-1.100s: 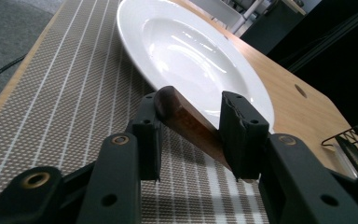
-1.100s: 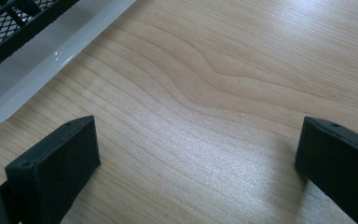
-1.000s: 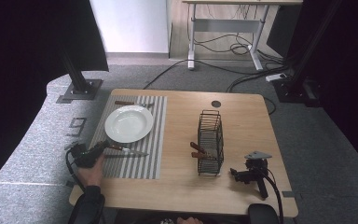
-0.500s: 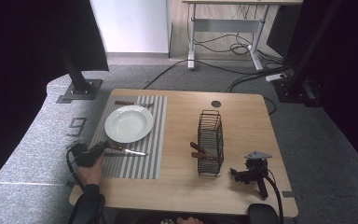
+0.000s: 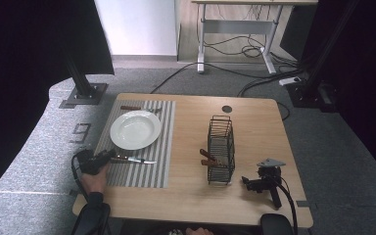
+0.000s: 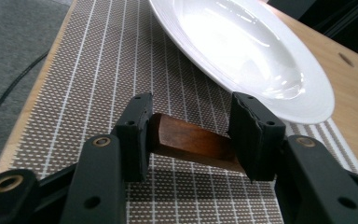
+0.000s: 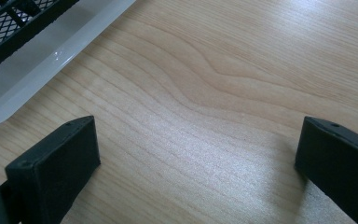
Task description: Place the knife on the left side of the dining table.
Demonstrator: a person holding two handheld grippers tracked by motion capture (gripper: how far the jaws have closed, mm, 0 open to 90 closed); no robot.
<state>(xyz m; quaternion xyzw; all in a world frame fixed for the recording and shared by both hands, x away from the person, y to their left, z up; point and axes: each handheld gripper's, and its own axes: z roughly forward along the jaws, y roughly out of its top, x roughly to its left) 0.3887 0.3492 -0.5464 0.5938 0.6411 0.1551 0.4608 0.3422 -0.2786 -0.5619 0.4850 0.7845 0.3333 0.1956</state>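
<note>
Lower left of the high view: left gripper (image 5: 108, 156) held low over the striped placemat (image 5: 147, 171), just under the rim of the white plate (image 5: 135, 129). Directly to its right in that frame, a wood-handled knife (image 5: 132, 160) lying flat on the mat, long axis running left to right, blade toward the middle of the table (image 5: 196, 196), handle toward the gripper.

In the left gripper view: butt of the knife handle (image 6: 191, 142) sitting between the two black jaws, angled from centre left down to centre right, one jaw against each side of it. Cannot tell from these frames whether squeezing the wood or merely bracketing it. Plate (image 6: 242, 51) across the upper right there, near the jaws but apart from the handle.

Lower right of the high view: right gripper (image 5: 247, 182) resting by the near table edge, just right of the black wire basket (image 5: 221, 147), well apart from the knife. In the right gripper view: jaws spread wide and empty over bare wood, right gripper (image 7: 191, 163) with nothing between its tips, corner of a white tray (image 7: 42, 60) under the basket mesh at upper left.

Judged: left hand by far the nearer to the knife and already lined up roughly along it, so any lift or slide likely hinges on that end-on hold at the handle; a loose hold there could let the blade end swing or droop.
</note>
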